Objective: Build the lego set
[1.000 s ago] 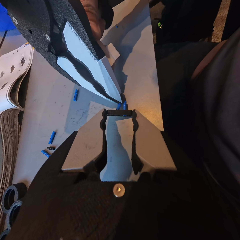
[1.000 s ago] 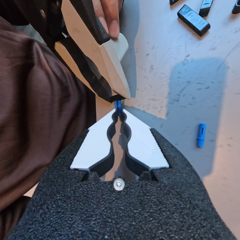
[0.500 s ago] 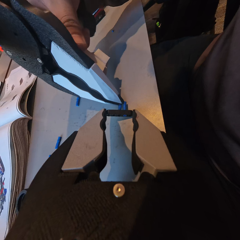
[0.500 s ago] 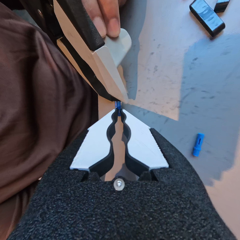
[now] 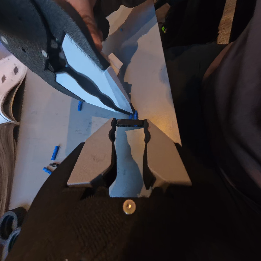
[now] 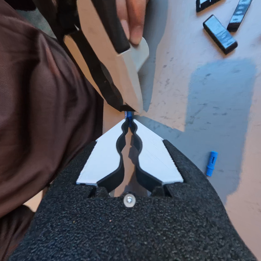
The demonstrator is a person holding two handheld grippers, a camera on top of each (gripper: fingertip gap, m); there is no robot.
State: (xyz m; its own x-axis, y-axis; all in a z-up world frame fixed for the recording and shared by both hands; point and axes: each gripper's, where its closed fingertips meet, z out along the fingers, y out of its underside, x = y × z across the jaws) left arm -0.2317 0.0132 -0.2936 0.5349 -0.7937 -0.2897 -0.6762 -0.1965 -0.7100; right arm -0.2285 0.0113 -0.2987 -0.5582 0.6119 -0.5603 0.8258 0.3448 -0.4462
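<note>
My left gripper (image 5: 130,122) is shut on a short black lego beam (image 5: 130,123), held crosswise between its fingertips above the table near its edge. Two blue pins (image 5: 135,114) stick out of the beam's far side. My right gripper (image 6: 128,121) is shut on one blue pin (image 6: 128,116) and holds it against the beam, which shows in the right wrist view as a dark end (image 6: 127,108) in the left gripper's tips. In the left wrist view the right gripper (image 5: 131,111) comes down from the upper left, its tips at the pins.
Loose blue pins lie on the table (image 5: 55,152) (image 5: 79,105) (image 6: 211,163), with a small black pin (image 5: 53,164). Black beams (image 6: 219,33) lie at the far right. An open instruction booklet (image 5: 9,84) and black tyres (image 5: 8,223) sit left. A person's dark clothing (image 6: 35,98) borders the table edge.
Both grippers stay shut and joined at the beam and pin. The pair has shifted slightly over the table; the right gripper's angle has changed a little.
</note>
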